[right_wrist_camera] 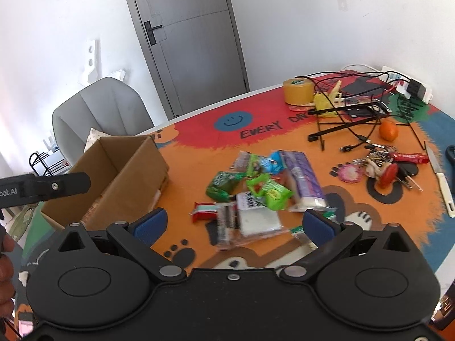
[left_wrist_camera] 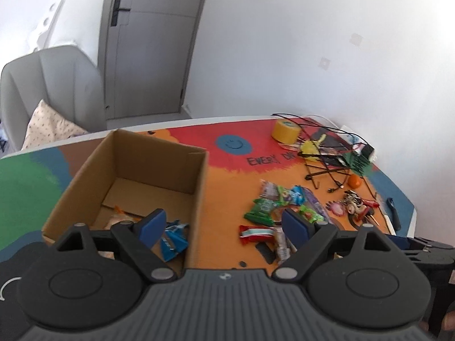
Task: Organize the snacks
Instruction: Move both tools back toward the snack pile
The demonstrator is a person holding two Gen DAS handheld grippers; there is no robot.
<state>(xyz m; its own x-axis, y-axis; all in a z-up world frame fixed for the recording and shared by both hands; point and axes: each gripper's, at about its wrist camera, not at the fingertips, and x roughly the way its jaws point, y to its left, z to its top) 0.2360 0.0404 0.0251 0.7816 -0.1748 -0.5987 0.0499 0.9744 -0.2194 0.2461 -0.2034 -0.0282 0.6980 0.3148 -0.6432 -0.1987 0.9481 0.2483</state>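
An open cardboard box [left_wrist_camera: 128, 176] stands on the colourful table mat, with a blue snack packet [left_wrist_camera: 173, 240] lying inside it. My left gripper [left_wrist_camera: 224, 224] is open and straddles the box's right wall, one blue pad [left_wrist_camera: 153, 226] over the box and the other over the mat. A pile of snack packets [right_wrist_camera: 256, 187] in green, purple, blue and red-white wrappers lies right of the box [right_wrist_camera: 113, 176]. Just short of this pile hovers my right gripper [right_wrist_camera: 234, 224], open wide and holding nothing. The pile [left_wrist_camera: 284, 207] also shows in the left wrist view.
At the back right of the mat are a yellow tape roll [right_wrist_camera: 297, 91], a black wire stand [right_wrist_camera: 341, 125] with cables, an orange [right_wrist_camera: 388, 130], a bunch of keys [right_wrist_camera: 384, 167] and a white-handled knife [right_wrist_camera: 442, 182]. A grey chair [right_wrist_camera: 96, 113] stands behind the table.
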